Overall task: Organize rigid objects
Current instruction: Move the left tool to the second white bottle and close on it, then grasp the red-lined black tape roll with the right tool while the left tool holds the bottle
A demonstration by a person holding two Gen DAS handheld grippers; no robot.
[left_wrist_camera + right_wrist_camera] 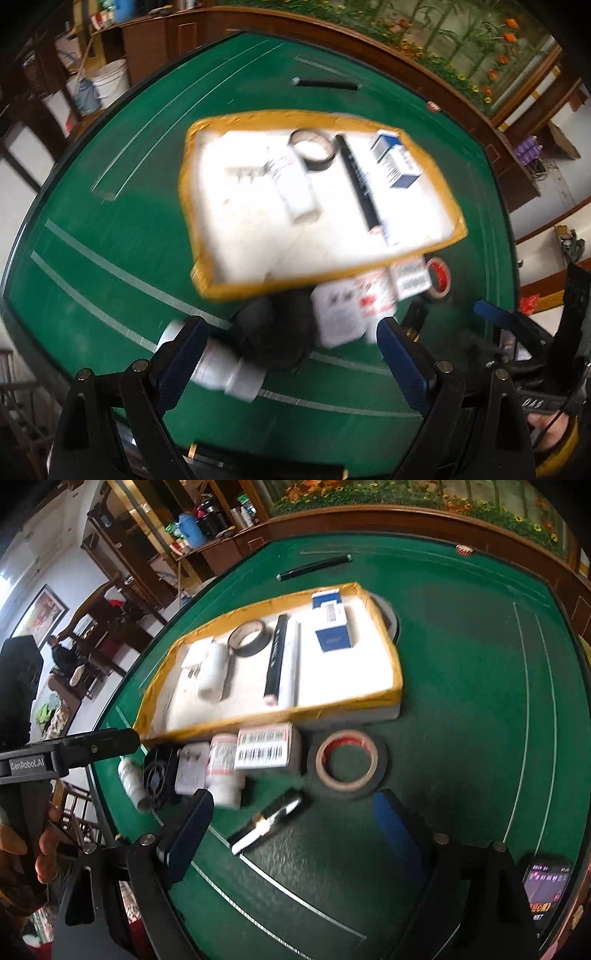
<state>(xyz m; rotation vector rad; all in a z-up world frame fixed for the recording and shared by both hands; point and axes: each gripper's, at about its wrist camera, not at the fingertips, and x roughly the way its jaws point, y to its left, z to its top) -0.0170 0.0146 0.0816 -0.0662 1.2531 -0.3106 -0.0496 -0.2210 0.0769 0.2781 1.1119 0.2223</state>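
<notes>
A yellow-rimmed white tray (384,698) (192,177) on the green table holds a white tube (212,672), a black tape roll (246,637), a black stick (275,657) and a blue-white box (332,624). In front of the tray lie a barcoded box (264,751), a white bottle (223,771), a black fan (159,771), a tape roll with a red core (349,762) and a black-and-white pen (267,821). My right gripper (295,830) is open, just above the pen. My left gripper (291,358) is open over a white bottle (225,369) and the fan (280,332).
A black pen (314,566) lies on the table behind the tray. A phone (546,890) lies at the table's near right edge. Another black ring (389,618) peeks out behind the tray. Wooden cabinets and chairs stand beyond the table.
</notes>
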